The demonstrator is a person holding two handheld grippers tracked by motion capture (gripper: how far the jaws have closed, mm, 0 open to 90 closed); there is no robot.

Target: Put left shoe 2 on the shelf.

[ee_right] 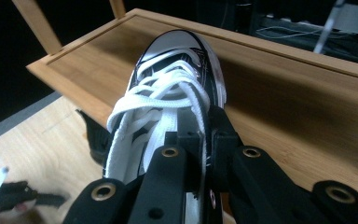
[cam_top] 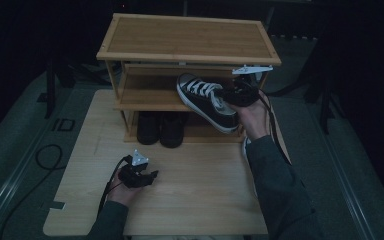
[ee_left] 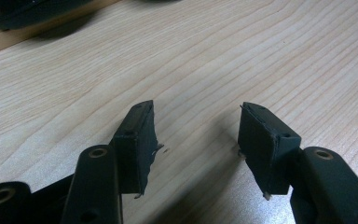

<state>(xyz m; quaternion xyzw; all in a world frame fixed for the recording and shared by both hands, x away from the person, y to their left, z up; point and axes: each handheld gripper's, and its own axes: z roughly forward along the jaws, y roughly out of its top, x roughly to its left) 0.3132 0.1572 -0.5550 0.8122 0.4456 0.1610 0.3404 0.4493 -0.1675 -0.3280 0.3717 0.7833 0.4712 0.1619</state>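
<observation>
**Wood, canvas and matt plastic on my bench**

From my remote seat I see a table [cam_top: 190, 200] of pale wood, its grain smooth and faintly satin. The shoe rack [cam_top: 190, 37] looks like bamboo, warmer in tone, with a low sheen. The sneaker [ee_right: 177, 93] is black cloth with white woven laces and a glossy white rubber toe cap. My left gripper [ee_left: 198, 140] shows matt black plastic jaws with worn, frayed pads; my right gripper [ee_right: 205, 135] is the same matt plastic with brass-coloured metal rivets.
</observation>
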